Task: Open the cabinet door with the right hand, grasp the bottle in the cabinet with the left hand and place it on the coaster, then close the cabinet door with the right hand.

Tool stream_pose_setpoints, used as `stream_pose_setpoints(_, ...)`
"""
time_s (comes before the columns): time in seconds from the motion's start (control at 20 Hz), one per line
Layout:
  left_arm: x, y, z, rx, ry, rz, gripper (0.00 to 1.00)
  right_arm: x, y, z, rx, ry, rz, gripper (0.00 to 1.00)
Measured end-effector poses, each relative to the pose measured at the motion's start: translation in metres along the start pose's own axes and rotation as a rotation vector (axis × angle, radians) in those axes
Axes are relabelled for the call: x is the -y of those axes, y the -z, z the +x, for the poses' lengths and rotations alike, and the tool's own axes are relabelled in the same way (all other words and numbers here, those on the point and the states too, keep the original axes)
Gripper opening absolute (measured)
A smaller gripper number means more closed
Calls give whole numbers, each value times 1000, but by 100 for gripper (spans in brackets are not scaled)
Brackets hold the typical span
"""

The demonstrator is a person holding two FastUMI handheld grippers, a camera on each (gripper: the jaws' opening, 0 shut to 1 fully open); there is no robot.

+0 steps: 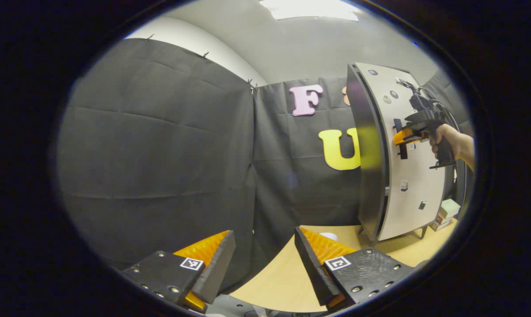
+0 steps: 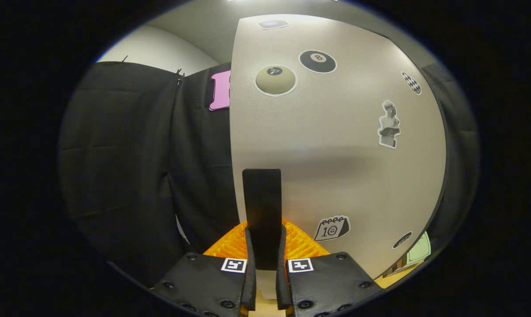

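Ahead of the right gripper (image 2: 263,264), the cabinet door (image 2: 335,145) rises pale and speckled, and its dark upright handle (image 2: 261,211) sits squarely between the two fingers, which press on it from both sides. From the left gripper view the cabinet (image 1: 399,176) stands far off to the right on the wooden table (image 1: 283,273), its door swung a little way out so that a dark edge (image 1: 366,154) faces the camera; what lies inside cannot be made out from this angle. The right gripper (image 1: 401,137) appears there too, clamped on the handle (image 1: 400,141), with a hand (image 1: 443,141) around its grip.

Nearer, the left gripper (image 1: 265,255) hangs over the table with its fingers spread wide, touching and holding nothing. Just beyond its right finger a small white round thing (image 1: 328,236) lies on the table (too little of it shows to name it).

Stickers dot the door: a black billiard ball marked 8 (image 2: 317,61), a pale ball (image 2: 276,80), a statue figure (image 2: 389,123) and a calendar reading 10 (image 2: 331,228). Beside the cabinet's far foot, small boxes (image 1: 444,214) are stacked.
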State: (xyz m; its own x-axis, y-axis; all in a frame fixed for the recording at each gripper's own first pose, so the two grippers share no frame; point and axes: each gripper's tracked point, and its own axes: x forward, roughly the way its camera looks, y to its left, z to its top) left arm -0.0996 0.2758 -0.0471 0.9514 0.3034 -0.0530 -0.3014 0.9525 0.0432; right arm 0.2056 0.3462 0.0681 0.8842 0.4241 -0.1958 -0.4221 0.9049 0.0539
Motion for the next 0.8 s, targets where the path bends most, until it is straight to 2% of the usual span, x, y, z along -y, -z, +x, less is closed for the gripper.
stream_pose_setpoints(0.35, 15, 2, 9, 29, 129, 7, 83, -5, 1, -50, 4, -89, 38, 20)
stream_pose_setpoints(0.5, 14, -3, 9, 60, 145, 0, 83, 0, 2, -61, 4, -124, 43, 20)
stream_pose_setpoints(0.8, 70, -7, 6, 48, 209, -2, 83, 17, 5, -81, -15, -210, 35, 20)
